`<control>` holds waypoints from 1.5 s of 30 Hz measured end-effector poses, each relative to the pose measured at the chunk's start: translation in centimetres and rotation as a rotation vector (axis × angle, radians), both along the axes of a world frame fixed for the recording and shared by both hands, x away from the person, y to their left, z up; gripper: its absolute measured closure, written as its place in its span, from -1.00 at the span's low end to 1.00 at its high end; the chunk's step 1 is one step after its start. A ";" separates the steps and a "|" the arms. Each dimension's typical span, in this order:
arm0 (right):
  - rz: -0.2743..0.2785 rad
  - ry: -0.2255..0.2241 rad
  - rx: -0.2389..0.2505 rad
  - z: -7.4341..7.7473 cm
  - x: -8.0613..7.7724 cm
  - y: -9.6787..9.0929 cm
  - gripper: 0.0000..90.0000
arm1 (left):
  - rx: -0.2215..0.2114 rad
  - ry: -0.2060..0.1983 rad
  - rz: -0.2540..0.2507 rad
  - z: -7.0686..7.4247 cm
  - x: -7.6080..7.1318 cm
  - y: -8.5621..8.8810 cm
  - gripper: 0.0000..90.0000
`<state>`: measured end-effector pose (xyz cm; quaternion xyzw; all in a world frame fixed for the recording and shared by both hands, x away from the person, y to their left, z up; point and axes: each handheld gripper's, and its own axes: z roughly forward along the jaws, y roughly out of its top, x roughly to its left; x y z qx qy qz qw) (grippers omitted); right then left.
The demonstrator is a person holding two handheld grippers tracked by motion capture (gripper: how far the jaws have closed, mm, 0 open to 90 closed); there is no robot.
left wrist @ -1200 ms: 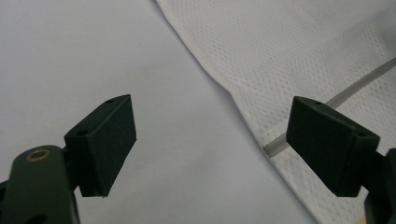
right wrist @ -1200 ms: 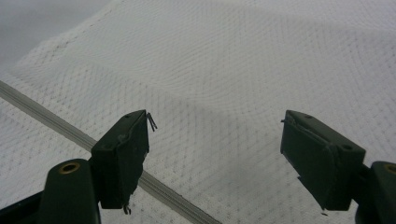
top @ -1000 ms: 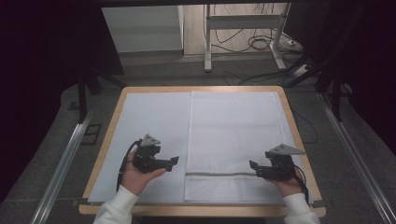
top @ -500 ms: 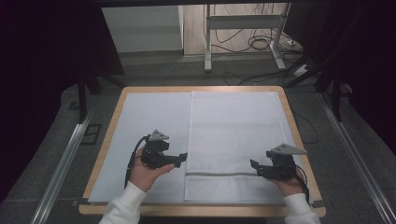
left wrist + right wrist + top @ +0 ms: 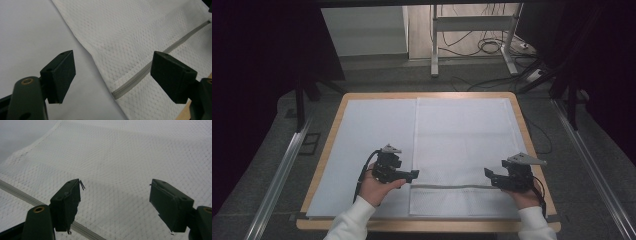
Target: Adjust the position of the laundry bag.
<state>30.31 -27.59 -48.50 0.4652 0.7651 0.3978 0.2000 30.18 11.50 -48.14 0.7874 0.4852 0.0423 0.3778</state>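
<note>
Left gripper (image 5: 413, 174) has shifted toward the mesh laundry bag's (image 5: 462, 145) left edge since the earlier frames; its jaws have just been closing slightly yet stand wide, nothing between them. Right gripper (image 5: 488, 174) unchanged, jaws spread over the mesh. Bag lies flat on the table (image 5: 362, 130), grey zipper (image 5: 140, 75) near its front. No writing legible.

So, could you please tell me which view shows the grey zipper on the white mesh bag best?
The left gripper view: the zipper runs close up, its end at the mesh bag edge. The right gripper view catches a short stretch. The high view shows its whole length, but thin and faint.
</note>
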 end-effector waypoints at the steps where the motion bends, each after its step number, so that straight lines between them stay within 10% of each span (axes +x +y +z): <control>1: -0.003 0.000 -0.001 0.0 0.0 0.0 -0.46 | 0.001 0.004 -0.004 -0.1 0.1 -0.1 -0.55; 45: -0.012 -0.012 -0.016 0.1 0.0 -0.1 -0.46 | -0.010 0.135 -0.017 -3.7 2.1 -1.6 -0.14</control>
